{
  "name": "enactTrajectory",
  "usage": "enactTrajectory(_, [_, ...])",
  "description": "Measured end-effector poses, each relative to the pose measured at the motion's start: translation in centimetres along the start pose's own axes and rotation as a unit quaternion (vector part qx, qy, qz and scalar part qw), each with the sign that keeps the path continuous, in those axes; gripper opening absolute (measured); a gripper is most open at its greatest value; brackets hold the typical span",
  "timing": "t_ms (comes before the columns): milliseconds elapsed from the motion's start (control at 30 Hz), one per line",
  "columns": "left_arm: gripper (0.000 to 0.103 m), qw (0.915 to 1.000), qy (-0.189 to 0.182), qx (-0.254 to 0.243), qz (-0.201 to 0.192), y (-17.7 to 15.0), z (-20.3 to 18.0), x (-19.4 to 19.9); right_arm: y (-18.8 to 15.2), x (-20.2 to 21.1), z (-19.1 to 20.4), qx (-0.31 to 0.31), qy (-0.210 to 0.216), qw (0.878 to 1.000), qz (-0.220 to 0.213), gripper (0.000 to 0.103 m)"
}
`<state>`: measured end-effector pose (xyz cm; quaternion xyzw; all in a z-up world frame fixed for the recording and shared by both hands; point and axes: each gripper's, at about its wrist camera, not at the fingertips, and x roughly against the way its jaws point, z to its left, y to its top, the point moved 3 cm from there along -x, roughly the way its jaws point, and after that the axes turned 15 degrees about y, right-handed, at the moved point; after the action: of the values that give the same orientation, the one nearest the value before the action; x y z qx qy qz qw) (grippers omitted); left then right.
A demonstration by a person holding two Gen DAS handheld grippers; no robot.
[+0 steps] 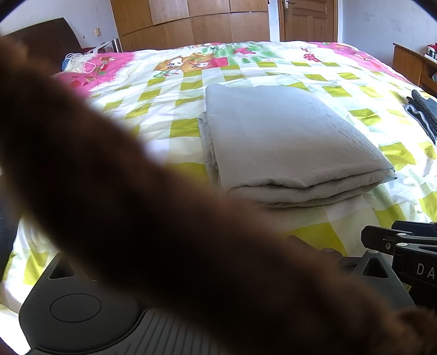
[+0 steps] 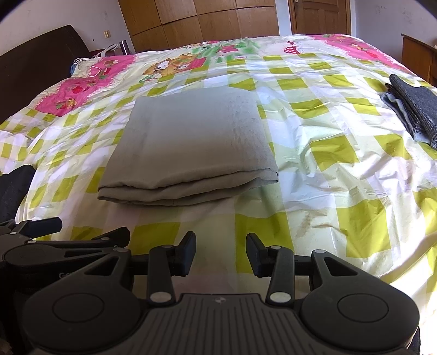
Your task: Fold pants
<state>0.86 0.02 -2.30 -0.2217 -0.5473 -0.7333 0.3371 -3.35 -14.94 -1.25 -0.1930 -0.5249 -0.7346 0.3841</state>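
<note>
A: Since the right gripper (image 2: 220,252) sits nearest in its own view, start there. What's it doing?

B: Fingers spread apart, nothing btwn them, low over the near edge of the bed (image 2: 327,163). The other tool shows at its left, partly cut off.

A: And the left gripper?

B: Can't tell. In the left wrist view a dark, blurred brown shape (image 1: 136,204) crosses the lens diag. and hides the fingers. Only the gripper body (image 1: 76,308) shows at bottom, w/ part of the right tool at lower right.

A: Where are the pants?

B: Grey pants (image 2: 188,147) lie folded in a flat rectangular stack on the bed, just ahead of the right gripper and a bit to its left, apart from it. Folded edge faces the gripper, layers visible. In the left view they're ahead and to the right (image 1: 286,142).

A: Beyond that?

B: Checked yellow-green bedcover w/ pink cartoon prints at the far end. A dark grey folded garment (image 2: 415,109) sits at the right edge, well apart from the pants. Behind: dark headboard (image 2: 35,57) on the left, wooden wardrobe (image 2: 204,21), a door (image 2: 319,16).
</note>
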Motion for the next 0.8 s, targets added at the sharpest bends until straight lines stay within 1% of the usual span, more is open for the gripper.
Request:
enactTrajectory(500, [0.103,1.0000,-0.003,0.006,0.002,0.15,0.03,0.18,0.00,-0.41,-0.09,0.002,-0.003,1.000,0.004,0.054])
enactTrajectory(800, [0.103,1.0000,-0.001,-0.002,0.000,0.03,-0.12,0.12,-0.08,-0.55,-0.14,-0.005,0.001,1.000,0.005,0.054])
